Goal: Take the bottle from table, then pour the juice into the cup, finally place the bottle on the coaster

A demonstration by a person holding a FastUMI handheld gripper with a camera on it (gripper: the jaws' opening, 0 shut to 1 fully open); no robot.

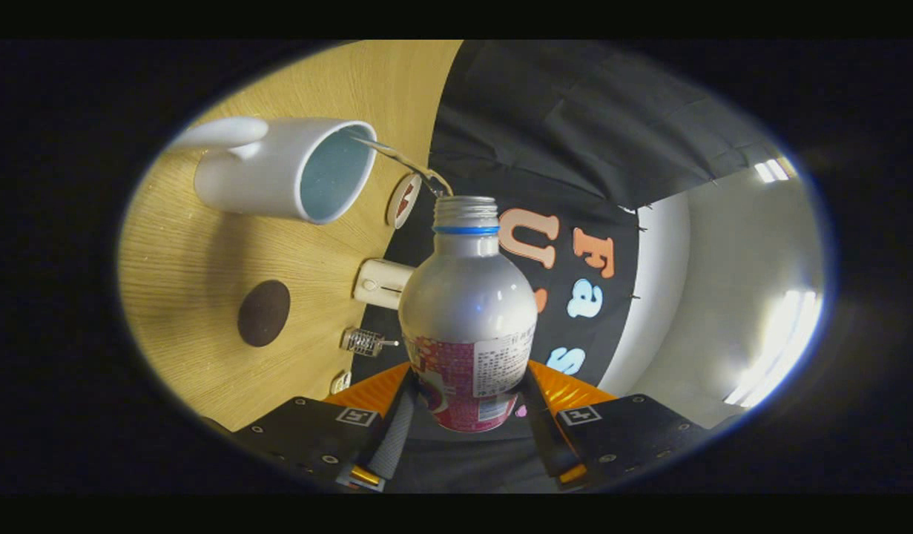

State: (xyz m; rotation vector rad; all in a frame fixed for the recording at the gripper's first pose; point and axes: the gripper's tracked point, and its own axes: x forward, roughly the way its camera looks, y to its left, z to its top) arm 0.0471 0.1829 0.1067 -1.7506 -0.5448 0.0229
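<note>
Setting: booth with black cloth wall and a wooden table (204, 282); the whole view is rolled over, so the table stands off to the left of the fingers.
Hand-held gripper: the hand-held gripper (467, 426) is clamped on the bottle, one finger against each side of its lower body.
Bottle: the bottle (467, 311) sits between the fingers, cap off, its open neck pointing ahead and tipped toward the cup.
Stream: a thin stream of juice (404, 159) arcs from the bottle's mouth to the cup's rim.
Cup: the white cup (285, 170) stands on the table ahead and left of the fingers, mouth toward the bottle.
Coaster: the dark round coaster (263, 313) lies bare on the table, left of the bottle and nearer the fingers than the cup.
Other: a small white box (380, 283) and a metal clip (363, 342) sit at the table edge, just left of the bottle.
Progress: pickup done; pouring appears to be under way; what is left is to right the bottle and set it on the coaster.
</note>
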